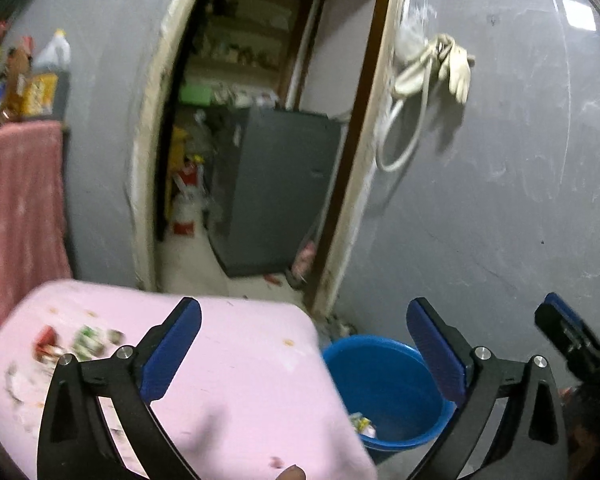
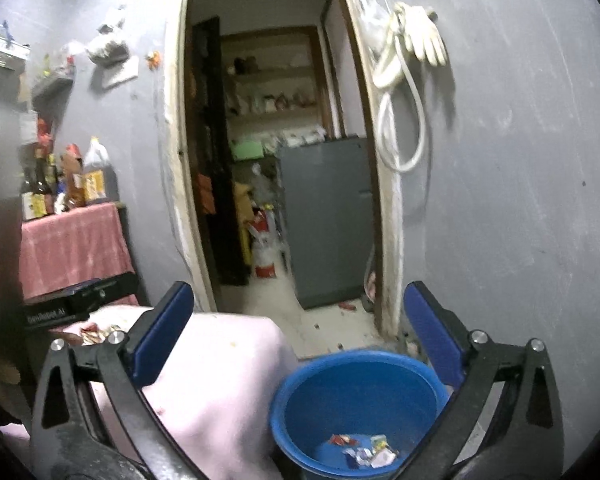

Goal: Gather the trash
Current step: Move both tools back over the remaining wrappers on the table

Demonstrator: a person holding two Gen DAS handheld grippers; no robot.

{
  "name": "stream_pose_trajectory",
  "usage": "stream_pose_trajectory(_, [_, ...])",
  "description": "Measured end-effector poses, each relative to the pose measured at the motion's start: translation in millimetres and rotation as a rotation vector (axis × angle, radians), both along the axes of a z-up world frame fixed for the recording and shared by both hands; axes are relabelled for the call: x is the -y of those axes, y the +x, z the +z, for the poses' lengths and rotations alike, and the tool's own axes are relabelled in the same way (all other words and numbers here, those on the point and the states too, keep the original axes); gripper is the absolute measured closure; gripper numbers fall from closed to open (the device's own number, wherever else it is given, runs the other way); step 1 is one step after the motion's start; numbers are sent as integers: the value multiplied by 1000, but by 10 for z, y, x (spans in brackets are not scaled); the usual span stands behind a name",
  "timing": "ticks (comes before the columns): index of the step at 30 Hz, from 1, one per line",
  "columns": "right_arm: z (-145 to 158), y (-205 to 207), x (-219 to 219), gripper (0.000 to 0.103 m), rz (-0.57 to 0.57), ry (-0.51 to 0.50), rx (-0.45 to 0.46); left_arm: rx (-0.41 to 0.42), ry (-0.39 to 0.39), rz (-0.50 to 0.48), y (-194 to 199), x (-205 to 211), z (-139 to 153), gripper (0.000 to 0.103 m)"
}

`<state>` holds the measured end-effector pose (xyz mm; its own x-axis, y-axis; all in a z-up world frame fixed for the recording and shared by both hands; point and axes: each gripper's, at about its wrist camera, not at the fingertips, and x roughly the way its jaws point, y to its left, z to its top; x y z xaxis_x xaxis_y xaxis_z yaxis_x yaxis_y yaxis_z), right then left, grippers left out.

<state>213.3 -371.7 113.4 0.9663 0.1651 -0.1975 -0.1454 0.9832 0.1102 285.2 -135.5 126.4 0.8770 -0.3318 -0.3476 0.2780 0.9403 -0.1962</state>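
pink desk (image 1: 240, 360): wrappers (image 1: 80, 344) far left of the left gripper (image 1: 304, 352); blue bucket (image 2: 356, 408) under the right gripper (image 2: 300, 340). both fingers spread, empty.

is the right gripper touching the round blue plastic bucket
Apart: the right wrist view shows the right gripper open and empty above the bucket, whose rim stays unobstructed.

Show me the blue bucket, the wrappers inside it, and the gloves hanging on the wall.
blue bucket (image 2: 300, 400), right wrist view, inner wall.
wrappers (image 2: 364, 450), right wrist view, pile's middle.
gloves (image 2: 426, 46), right wrist view, palm.
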Motion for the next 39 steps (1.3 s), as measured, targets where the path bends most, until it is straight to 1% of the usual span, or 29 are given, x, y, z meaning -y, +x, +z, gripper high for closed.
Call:
stream_pose_trajectory(5, [181,-153,-284,0,55,-12,62,86,22,51,-347,-274,122,2])
stream_pose_trajectory(8, [246,-253,-438,0,83,-10,94,107,23,74,-489,-374,129,2])
stream_pose_trajectory(13, [300,-361,-732,0,121,15,136,136,3,131,-751,-716,183,2])
stream_pose_trajectory(16, [291,-399,-869,0,143,28,148,154,2,160,-913,-916,218,2])
stream_pose_trajectory(21, [272,-390,-1094,0,187,34,144,180,29,217,-1100,-1187,245,2])
stream_pose_trajectory(26, [228,-332,-1307,0,227,33,127,166,35,273,-1157,-1477,176,2])
stream_pose_trajectory(30, [153,-235,-1519,0,258,12,102,135,24,301,-1127,-1711,82,2])
stream_pose_trajectory(35, [5,-77,-1796,0,306,-35,55,96,37,331,-1065,-1947,-87,2])
stream_pose_trajectory(39, [-167,91,-1973,0,354,-64,-8,45,44,351,-978,-2089,-264,2])
